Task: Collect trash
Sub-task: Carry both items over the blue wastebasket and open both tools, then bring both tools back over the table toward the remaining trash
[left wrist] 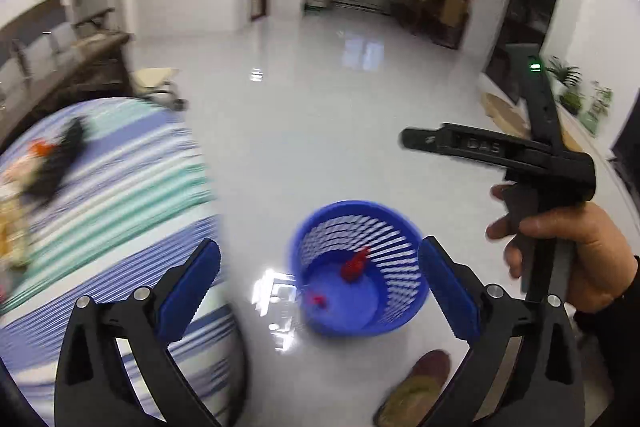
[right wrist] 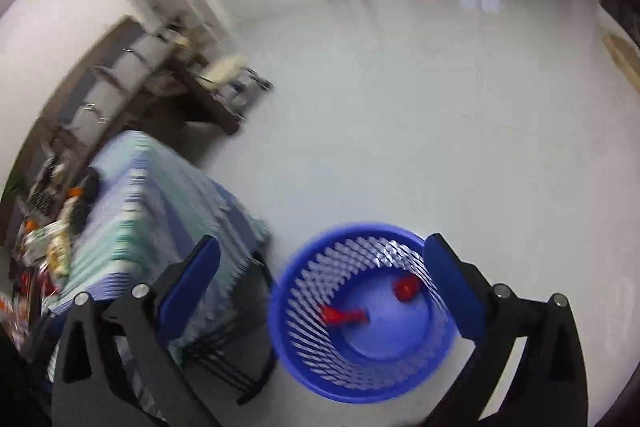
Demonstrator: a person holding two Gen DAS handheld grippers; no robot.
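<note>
Left wrist: tool (left wrist: 418,141) lettering, perhaps "GAS".

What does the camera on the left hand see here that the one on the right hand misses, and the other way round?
Only the left wrist view shows the person's right hand holding the other tool, and a slipper on the floor. Only the right wrist view shows the black legs under the striped table. Both show the blue basket with two red scraps inside, the striped tablecloth, and open, empty fingers.
</note>
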